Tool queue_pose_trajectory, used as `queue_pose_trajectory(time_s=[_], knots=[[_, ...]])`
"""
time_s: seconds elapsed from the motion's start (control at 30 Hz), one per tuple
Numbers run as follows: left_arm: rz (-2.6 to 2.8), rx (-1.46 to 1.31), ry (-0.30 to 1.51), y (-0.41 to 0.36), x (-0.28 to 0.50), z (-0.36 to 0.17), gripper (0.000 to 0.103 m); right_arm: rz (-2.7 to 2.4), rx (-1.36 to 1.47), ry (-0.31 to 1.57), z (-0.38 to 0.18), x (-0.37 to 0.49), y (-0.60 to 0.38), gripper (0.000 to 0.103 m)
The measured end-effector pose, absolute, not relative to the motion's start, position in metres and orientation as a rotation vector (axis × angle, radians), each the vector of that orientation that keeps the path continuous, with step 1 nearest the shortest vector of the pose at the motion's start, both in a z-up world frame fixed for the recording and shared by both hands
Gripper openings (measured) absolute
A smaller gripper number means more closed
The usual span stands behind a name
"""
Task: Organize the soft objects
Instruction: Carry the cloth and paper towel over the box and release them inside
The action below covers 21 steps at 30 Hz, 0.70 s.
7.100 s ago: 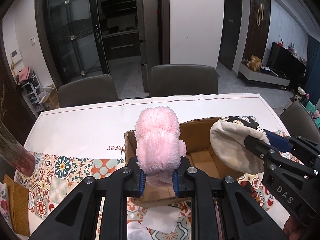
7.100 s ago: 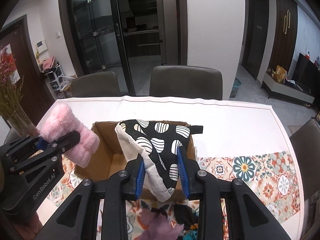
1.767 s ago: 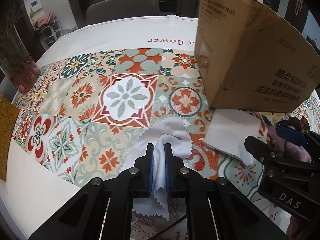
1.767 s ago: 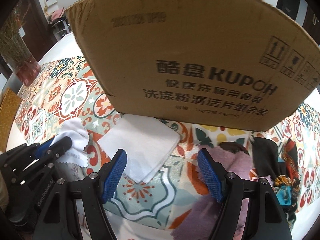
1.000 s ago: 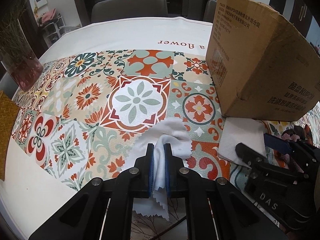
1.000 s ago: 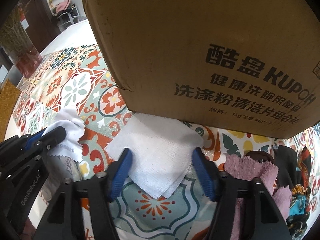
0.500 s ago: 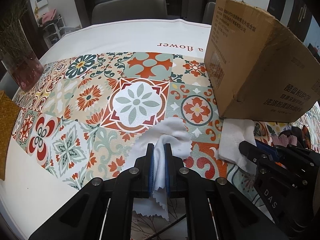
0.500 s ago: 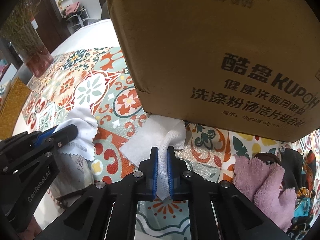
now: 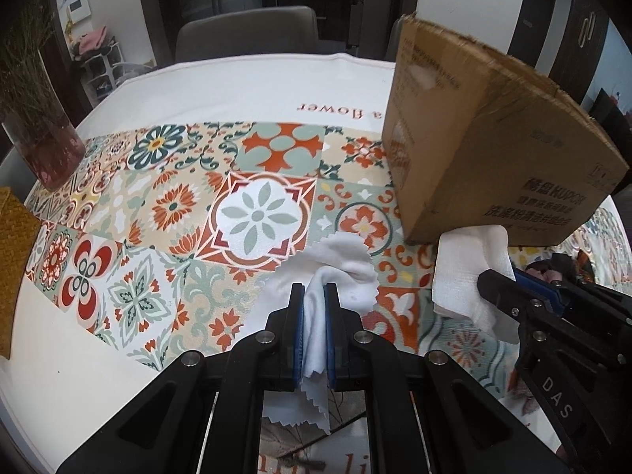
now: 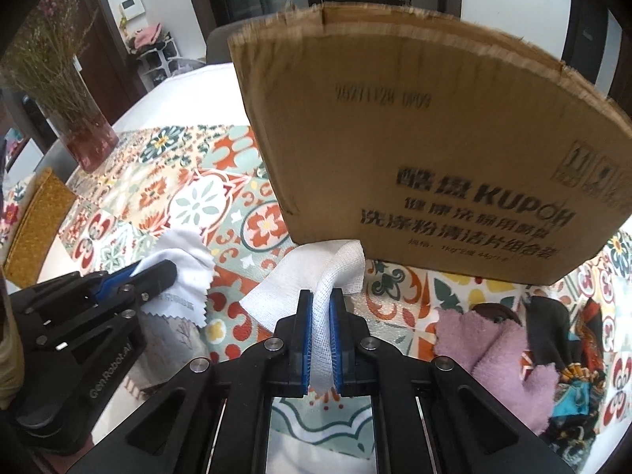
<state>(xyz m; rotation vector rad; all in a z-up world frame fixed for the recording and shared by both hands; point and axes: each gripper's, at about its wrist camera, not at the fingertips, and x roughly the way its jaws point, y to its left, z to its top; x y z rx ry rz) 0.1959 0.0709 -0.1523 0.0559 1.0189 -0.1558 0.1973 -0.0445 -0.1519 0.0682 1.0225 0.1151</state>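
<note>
My left gripper [image 9: 314,296] is shut on a thin white cloth with zigzag edges [image 9: 339,264], lifted a little off the patterned tablecloth; the cloth also shows in the right wrist view [image 10: 177,260]. My right gripper [image 10: 323,300] is shut on a white gauze cloth [image 10: 304,272], which hangs from it just in front of the cardboard box [image 10: 414,150]. In the left wrist view the gauze cloth [image 9: 470,272] and the box [image 9: 474,138] are at the right. The box's inside is hidden.
A purple towel [image 10: 489,347] and a dark patterned cloth [image 10: 568,355] lie on the table right of my right gripper. A glass vase with dried flowers [image 9: 43,134] stands far left, next to a woven mat [image 9: 12,260]. Chairs stand behind the table.
My right gripper closed on the white gauze cloth and has raised it off the table beside the box. My left gripper keeps its hold on the zigzag-edged cloth and has lifted slightly.
</note>
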Motion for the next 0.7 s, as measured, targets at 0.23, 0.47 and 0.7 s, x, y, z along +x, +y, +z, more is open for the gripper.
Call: queue_pose_trajectory(time_s=[0.23, 0.47, 0.7], knots=[[-0.174, 0.060, 0.964, 0.063, 0.184, -0.122, 0.005, 0.103, 0.073, 0.968, -0.123, 0.182, -0.052, 0.009], [-0.200, 0.075, 0.906, 0.049, 0.168, -0.089, 0.005, 0.091, 0.082, 0.906, -0.090, 0.162, -0.065, 0.009], [-0.226, 0.086, 0.859, 0.036, 0.152, -0.060, 0.005, 0.082, 0.102, 0.854, -0.063, 0.147, -0.077, 0.009]])
